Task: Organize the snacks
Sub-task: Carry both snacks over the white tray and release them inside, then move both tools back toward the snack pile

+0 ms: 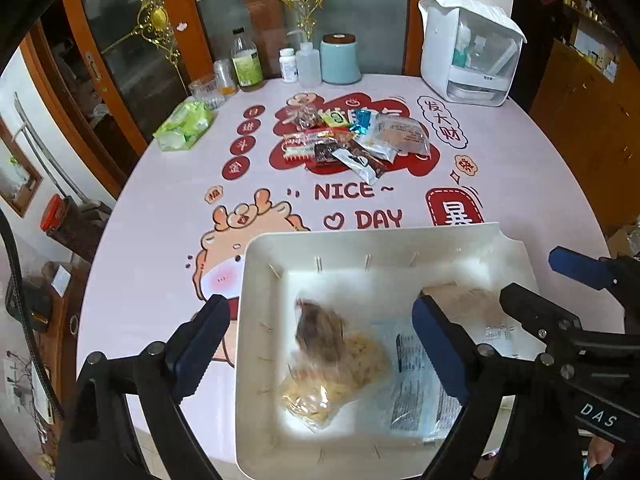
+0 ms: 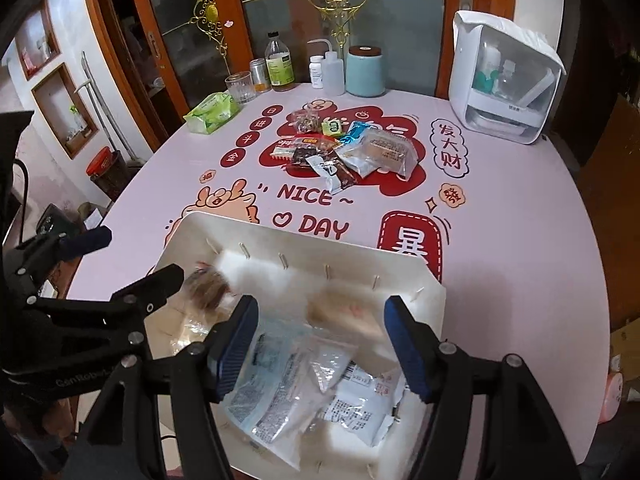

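A white bin (image 1: 256, 320) (image 2: 434, 300) stands at the table's near edge and holds several snack packets: a blurred brown and yellow bag (image 1: 336, 356) and clear printed packets (image 2: 304, 392). A pile of wrapped snacks (image 1: 352, 140) (image 2: 344, 152) lies in the middle of the table. My left gripper (image 1: 320, 348) is open above the bin's left half, holding nothing. My right gripper (image 2: 320, 348) is open above the bin's right half, empty; its blue fingers (image 1: 572, 266) also show at the right of the left wrist view.
Along the far edge stand a glass (image 1: 206, 90), a green-label bottle (image 1: 246, 62), a squeeze bottle (image 1: 308, 62), a blue canister (image 1: 340, 58) and a white appliance (image 1: 468, 52). A green tissue pack (image 1: 184, 124) lies at far left.
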The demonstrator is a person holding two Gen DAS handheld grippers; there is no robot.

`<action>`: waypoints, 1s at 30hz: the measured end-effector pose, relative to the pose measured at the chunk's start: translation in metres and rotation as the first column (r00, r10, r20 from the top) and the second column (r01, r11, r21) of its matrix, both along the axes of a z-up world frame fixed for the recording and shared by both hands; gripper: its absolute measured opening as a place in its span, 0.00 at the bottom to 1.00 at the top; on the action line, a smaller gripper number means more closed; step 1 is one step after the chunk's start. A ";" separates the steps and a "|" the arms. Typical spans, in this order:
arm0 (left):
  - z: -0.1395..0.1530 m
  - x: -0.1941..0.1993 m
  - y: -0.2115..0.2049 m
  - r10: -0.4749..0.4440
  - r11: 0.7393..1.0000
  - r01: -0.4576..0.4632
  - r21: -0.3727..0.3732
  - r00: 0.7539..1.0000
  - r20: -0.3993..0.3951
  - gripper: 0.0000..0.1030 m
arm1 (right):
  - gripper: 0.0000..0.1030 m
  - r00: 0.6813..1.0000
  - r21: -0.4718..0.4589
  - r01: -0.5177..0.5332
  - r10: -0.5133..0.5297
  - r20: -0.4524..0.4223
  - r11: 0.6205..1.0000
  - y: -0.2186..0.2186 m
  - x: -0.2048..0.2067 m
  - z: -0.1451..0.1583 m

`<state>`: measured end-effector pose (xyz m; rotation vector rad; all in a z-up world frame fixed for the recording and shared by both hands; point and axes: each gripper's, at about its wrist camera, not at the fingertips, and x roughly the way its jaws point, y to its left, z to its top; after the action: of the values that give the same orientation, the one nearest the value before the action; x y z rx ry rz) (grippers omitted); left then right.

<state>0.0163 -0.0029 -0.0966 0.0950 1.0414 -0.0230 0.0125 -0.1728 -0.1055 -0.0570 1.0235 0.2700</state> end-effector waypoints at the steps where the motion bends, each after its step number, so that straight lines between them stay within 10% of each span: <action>1: 0.001 0.000 0.000 -0.002 1.000 0.002 0.005 1.000 0.000 0.89 | 0.64 1.000 0.002 0.000 0.000 -0.002 1.000 -0.001 0.000 0.000; 30: 0.006 -0.031 -0.002 -0.002 1.000 0.002 -0.020 1.000 0.001 0.89 | 0.64 1.000 0.029 0.016 -0.016 0.010 0.999 -0.008 -0.036 0.000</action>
<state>-0.0149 -0.0049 -0.0909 0.0773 1.0400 -0.0350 -0.0233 -0.1810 -0.1057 -0.0243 1.0096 0.2694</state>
